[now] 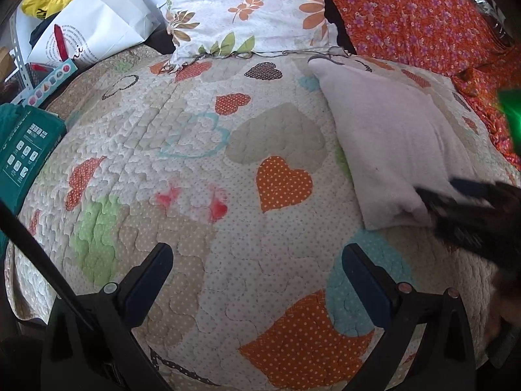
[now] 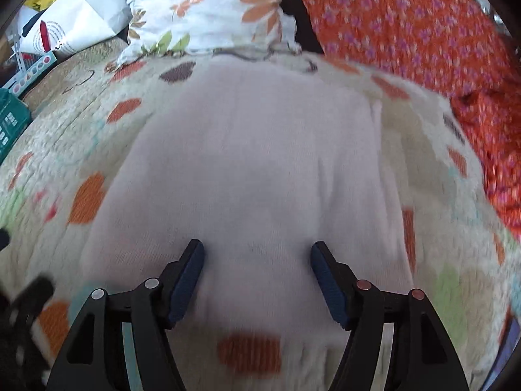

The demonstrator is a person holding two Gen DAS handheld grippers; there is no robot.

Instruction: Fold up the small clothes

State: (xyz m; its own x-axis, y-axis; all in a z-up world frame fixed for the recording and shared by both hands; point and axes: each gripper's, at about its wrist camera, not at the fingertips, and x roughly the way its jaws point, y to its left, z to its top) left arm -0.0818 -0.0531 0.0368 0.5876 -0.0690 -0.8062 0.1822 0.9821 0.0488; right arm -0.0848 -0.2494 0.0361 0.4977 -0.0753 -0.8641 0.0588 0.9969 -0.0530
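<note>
Right now the white garment (image 1: 390, 137) is lying flat on the heart-patterned quilt (image 1: 195, 169), filling the right side of the left wrist frame and running as a long shape from the upper centre down toward the lower right. In the right wrist frame that same garment (image 2: 254, 169) is spreading straight ahead, its long axis pointing up the middle of the picture toward the floral pillow (image 2: 208, 6).

The right gripper (image 2: 257, 280) is hanging just over the near edge of the cloth, jaws spread wide, with fabric showing between the pads but nothing pinched; the view is blurring, so actual contact is hard to call. In the left wrist frame it is showing as a dark smear at the garment's lower right corner (image 1: 469, 215).

The left gripper (image 1: 257, 280) is also standing spread, hovering over bare quilt, with the garment well off to its upper right.

So the right hand is clearly the nearer one, and I'd judge it is lining up to take the near hem, ready to fold along that long axis.
</note>
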